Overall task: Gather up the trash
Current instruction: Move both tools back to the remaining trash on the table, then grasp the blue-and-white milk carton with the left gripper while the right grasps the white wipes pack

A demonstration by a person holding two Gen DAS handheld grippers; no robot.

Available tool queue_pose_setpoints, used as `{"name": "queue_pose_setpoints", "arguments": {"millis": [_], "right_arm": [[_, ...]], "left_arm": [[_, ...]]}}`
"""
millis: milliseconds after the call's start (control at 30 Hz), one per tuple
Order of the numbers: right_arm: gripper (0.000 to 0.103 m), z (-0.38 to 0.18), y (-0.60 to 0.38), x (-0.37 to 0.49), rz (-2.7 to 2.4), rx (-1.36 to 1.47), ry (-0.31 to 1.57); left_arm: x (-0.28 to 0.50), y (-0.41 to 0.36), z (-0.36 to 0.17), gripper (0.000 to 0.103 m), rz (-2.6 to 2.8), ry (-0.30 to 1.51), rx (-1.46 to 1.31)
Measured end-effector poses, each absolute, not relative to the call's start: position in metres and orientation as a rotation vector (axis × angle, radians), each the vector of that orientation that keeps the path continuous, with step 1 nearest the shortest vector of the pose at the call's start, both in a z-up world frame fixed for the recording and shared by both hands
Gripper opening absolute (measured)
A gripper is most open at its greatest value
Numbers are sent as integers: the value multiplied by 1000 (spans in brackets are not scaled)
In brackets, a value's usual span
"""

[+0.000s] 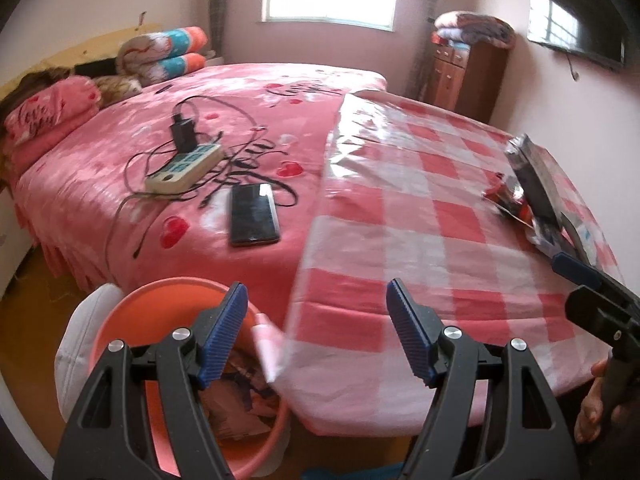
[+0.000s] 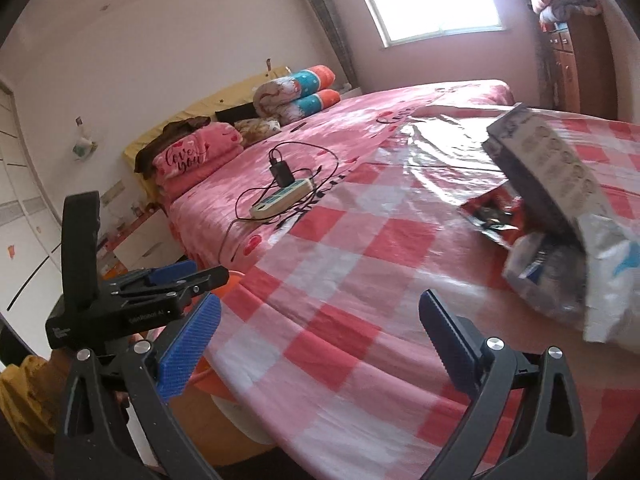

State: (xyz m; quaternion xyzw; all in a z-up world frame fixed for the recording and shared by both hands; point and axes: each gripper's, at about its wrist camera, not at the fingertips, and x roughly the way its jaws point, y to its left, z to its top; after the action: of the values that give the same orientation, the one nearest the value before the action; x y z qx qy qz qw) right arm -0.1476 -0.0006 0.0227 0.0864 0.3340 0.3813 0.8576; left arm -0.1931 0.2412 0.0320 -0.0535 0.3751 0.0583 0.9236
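Right gripper spread wide, nothing between the pads, hovering over the checked plastic tablecloth and aimed toward the trash pile at the table's far right. Left gripper partly open, empty, hanging above the table's near edge, with the orange bin just below its left finger; the bin already holds crumpled paper and wrappers. Something pale pink is blurred at the bin rim beside the cloth edge; can't tell what it is.

Trash left on the table: a grey cardboard box lying tilted on top of a red-black foil snack wrapper, and a crinkly white-silver plastic bag nearest the right gripper, touching the box.

Handling, as a guess: all light. The box looks stiff and probably empty; pinch across its narrow width near the close end. Its long axis runs from near right up toward far left in the right wrist view, far end raised. The bag and wrapper are soft and slippery, so grab a bunched fold, not a flat face. Lifting the box may drag the wrapper.
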Motion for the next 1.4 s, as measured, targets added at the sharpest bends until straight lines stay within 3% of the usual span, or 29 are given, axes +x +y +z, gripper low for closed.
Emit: {"name": "queue_pose_setpoints", "arguments": {"millis": [600,833,933,1400], "right_arm": [[98,13,-125,-143,706,581,736],[95,2,-159,-140,653,617,754],[81,0,-170,-137,622,616,758],[81,-7,-183,-130,580,569,757]], "left_arm": [[-148,127,73,73,-150,796,-132],[-102,68,77,72,-319,859,-248],[-83,50,73,72,-323,892,-267],[2,-13,64,72,-174,972,-133]]}}
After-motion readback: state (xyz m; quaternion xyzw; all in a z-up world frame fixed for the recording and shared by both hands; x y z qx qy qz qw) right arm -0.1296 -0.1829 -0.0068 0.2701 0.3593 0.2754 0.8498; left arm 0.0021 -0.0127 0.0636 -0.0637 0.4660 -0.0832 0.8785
